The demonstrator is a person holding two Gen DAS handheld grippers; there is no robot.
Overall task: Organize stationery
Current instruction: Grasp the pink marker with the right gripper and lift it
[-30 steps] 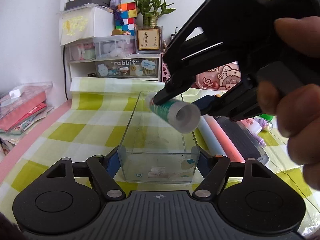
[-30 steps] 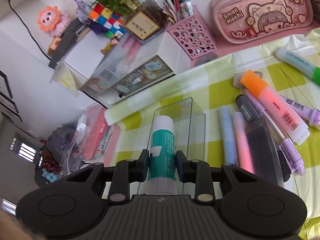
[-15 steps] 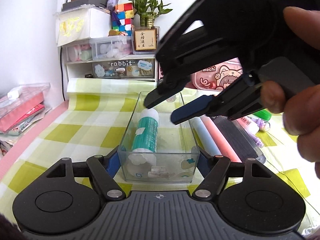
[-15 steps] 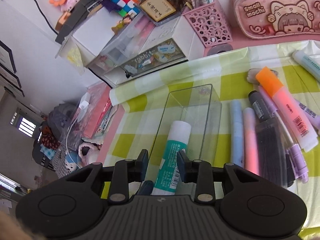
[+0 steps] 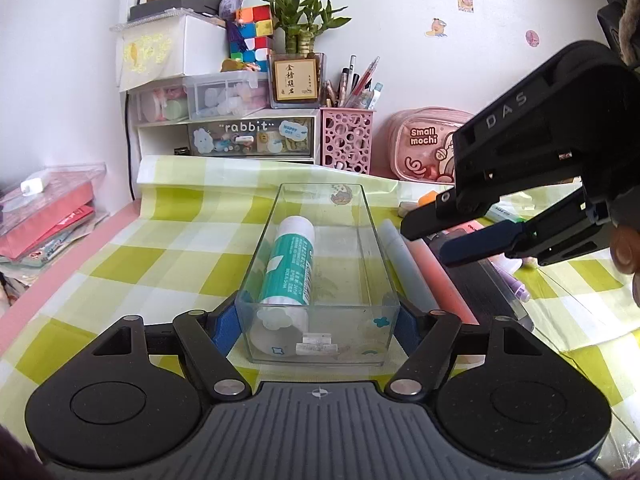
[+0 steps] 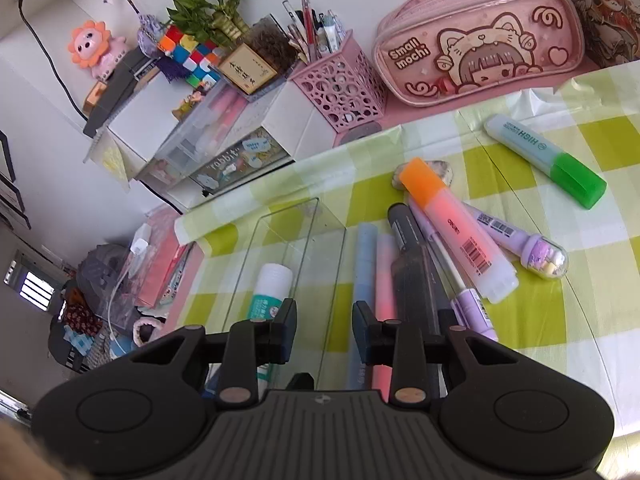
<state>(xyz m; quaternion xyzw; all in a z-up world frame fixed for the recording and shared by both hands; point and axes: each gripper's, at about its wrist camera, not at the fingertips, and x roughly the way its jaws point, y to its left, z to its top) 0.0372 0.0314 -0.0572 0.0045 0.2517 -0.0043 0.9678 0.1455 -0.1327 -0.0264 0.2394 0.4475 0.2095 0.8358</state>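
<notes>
A clear plastic tray [image 5: 374, 240] stands lengthwise on the checked cloth, and my left gripper [image 5: 318, 326] is shut on its near end, one finger against each side wall. A teal and white glue stick [image 5: 290, 264] lies inside it along the left wall. My right gripper [image 5: 426, 242] hovers open and empty to the right of the tray, above the loose pens. In the right wrist view this gripper [image 6: 325, 328] looks down over the tray's right wall [image 6: 334, 248], with the glue stick [image 6: 272, 288] at its left.
Right of the tray lie a blue pen [image 6: 366, 264], a pink pen [image 6: 386, 276], a black case [image 6: 416, 292], an orange highlighter [image 6: 452, 224], a purple pen [image 6: 516, 240] and a green-capped highlighter [image 6: 548, 156]. A pink pen cup [image 5: 346, 140], pencil pouch [image 5: 424, 148] and drawers [image 5: 248, 136] line the back.
My right gripper held the glue stick over the tray, let it go into the tray, then drew away to the right with nothing in it. The left gripper and tray stayed put.
</notes>
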